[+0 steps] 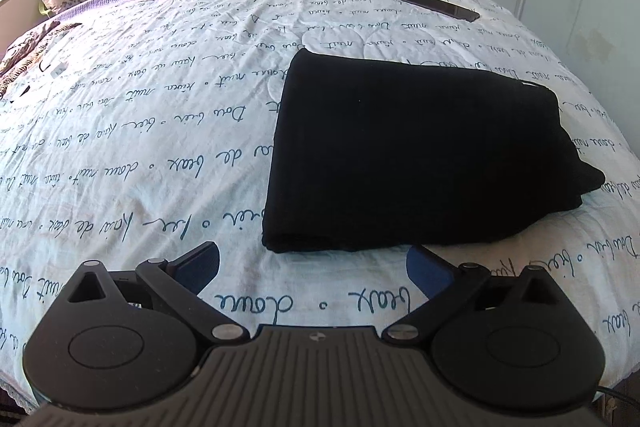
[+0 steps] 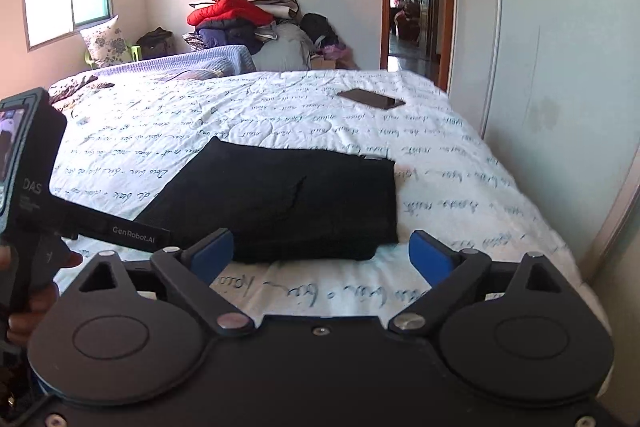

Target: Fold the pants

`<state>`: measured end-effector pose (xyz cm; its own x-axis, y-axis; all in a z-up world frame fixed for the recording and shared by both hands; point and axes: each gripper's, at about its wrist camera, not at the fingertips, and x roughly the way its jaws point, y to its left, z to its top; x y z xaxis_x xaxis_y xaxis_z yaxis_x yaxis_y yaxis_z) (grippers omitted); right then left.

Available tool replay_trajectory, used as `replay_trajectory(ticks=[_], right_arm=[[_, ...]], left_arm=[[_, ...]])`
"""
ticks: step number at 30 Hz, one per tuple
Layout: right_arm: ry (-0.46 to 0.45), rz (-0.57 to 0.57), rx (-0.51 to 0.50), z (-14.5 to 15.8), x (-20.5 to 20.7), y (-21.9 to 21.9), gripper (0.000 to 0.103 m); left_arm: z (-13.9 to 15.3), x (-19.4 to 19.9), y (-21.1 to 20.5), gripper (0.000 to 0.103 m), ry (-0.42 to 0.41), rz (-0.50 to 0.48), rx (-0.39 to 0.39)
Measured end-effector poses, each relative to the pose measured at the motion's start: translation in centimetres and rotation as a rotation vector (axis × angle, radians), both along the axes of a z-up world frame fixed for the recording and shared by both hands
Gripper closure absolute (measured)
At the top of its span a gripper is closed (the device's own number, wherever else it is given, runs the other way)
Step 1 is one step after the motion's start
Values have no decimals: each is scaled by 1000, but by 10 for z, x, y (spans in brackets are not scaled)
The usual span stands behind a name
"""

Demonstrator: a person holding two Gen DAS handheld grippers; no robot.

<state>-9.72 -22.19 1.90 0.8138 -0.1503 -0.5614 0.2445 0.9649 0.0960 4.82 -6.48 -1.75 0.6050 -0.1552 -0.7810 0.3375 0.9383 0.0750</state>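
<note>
The black pants [image 1: 420, 163] lie folded into a thick rectangle on the white bedspread with script writing [image 1: 140, 131]. My left gripper [image 1: 312, 269] is open and empty, just in front of the fold's near edge. In the right wrist view the pants [image 2: 288, 199] lie flat ahead. My right gripper [image 2: 322, 255] is open and empty, its blue pads [image 2: 430, 255] just short of the near edge. The left gripper's body [image 2: 28, 187], held by a hand, shows at the left of that view.
A dark phone [image 1: 440, 7] lies on the far side of the bed, also in the right wrist view [image 2: 370, 98]. A pile of clothes [image 2: 248, 23] and a pillow [image 2: 106, 41] stand beyond the bed. A wardrobe wall [image 2: 560, 67] runs along the right edge.
</note>
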Motion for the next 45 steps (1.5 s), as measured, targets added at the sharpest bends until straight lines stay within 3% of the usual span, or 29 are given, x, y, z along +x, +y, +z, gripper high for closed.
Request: replay_trajectory(ticks=[3, 8, 12, 15, 19, 24, 45], right_arm=[[-8, 15, 24, 5, -4, 4, 8], [-34, 41, 48, 39, -28, -5, 8], [-92, 47, 6, 59, -50, -14, 7], [-108, -26, -89, 46, -44, -9, 2], [-33, -34, -165, 5, -14, 10, 2], [23, 6, -32, -25, 7, 19, 2], [34, 20, -26, -30, 11, 24, 2]], left_arm=[[1, -8, 6, 2, -3, 10, 12], [2, -15, 13, 2, 22, 24, 2], [2, -19, 14, 2, 22, 38, 6], [-1, -21, 11, 2, 10, 51, 22], [-5, -24, 7, 2, 0, 41, 43], [-8, -25, 5, 2, -11, 39, 79], [-8, -25, 12, 2, 9, 68, 45]])
